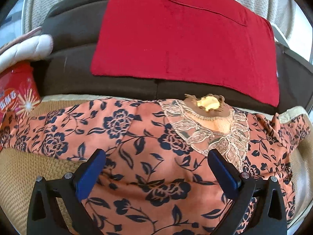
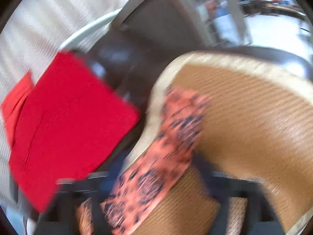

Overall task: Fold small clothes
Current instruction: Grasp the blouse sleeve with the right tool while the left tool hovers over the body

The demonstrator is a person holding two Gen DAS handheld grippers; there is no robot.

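Observation:
A salmon-pink garment with dark blue flowers (image 1: 137, 156) lies spread on a woven tan mat (image 1: 29, 168), its lace collar (image 1: 215, 133) toward the far edge. My left gripper (image 1: 156, 154) hovers just above its middle, blue fingers (image 1: 92, 172) wide open and empty. The right wrist view is heavily blurred: a sleeve or edge of the same floral garment (image 2: 166, 146) runs over the mat (image 2: 254, 127). My right gripper (image 2: 156, 168) shows only as dark blurred shapes at the bottom; its state is unclear.
A folded red cloth (image 1: 182, 39) (image 2: 68, 121) lies on the dark brown sofa back (image 1: 78, 74) beyond the mat. A red printed box (image 1: 17, 94) and a white quilted cushion (image 1: 25, 49) sit at the left.

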